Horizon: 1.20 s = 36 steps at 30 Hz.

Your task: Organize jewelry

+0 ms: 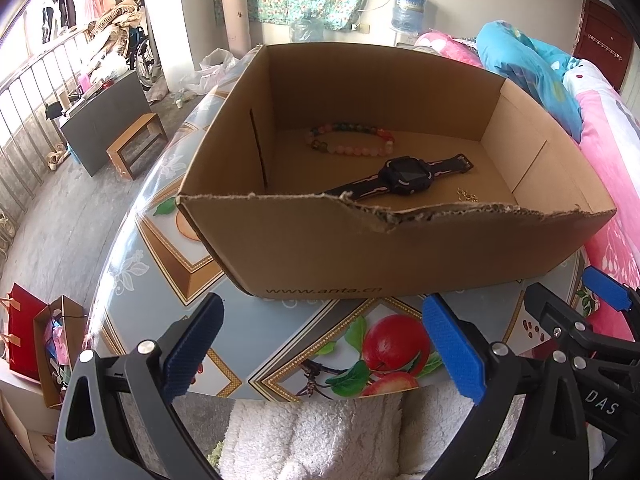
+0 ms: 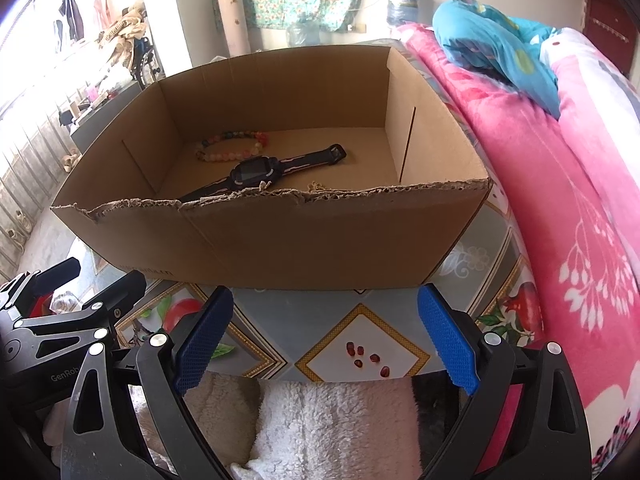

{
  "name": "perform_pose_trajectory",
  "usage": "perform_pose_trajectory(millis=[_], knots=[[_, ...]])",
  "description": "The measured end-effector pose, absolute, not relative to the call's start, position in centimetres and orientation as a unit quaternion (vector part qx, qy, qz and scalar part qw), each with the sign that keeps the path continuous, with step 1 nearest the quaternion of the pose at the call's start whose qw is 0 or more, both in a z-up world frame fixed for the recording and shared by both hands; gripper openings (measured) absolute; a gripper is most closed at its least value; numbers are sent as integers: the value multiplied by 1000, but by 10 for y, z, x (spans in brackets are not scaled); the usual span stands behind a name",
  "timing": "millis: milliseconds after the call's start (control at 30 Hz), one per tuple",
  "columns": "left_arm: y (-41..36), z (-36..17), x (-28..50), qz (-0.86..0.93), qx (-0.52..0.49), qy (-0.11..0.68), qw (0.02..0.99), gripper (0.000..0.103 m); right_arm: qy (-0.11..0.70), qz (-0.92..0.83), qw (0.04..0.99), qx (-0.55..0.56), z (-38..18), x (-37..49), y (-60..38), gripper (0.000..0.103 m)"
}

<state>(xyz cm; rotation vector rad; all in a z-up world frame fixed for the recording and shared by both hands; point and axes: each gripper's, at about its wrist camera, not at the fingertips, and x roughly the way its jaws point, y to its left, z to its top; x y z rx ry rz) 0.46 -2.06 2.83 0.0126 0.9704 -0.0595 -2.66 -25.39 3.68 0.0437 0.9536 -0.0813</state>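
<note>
cardboard box [image 1: 320, 256] printed "www.anta.cn", watch [image 1: 404, 178] inside

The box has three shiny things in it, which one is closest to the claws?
The small gold chain, lying right behind the torn front wall of the box. The black watch sits mid-floor, and the bead bracelet lies farthest back.

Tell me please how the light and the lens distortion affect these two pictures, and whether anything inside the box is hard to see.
Left wrist view: fisheye bends the cardboard box and table edge; the window side is overexposed; the watch and bead bracelet are clear, while the small gold piece is too tiny to identify. Right wrist view: same bending, with the bright left side washed out; the open right claw is sharp.
</note>
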Motion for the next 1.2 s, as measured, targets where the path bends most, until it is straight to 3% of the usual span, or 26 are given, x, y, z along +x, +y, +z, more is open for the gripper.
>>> perform_pose_trajectory(millis=[1200], knots=[[-18, 29, 4, -26, 5, 466, 885, 97, 459, -39, 888, 21, 37, -25, -252, 89]])
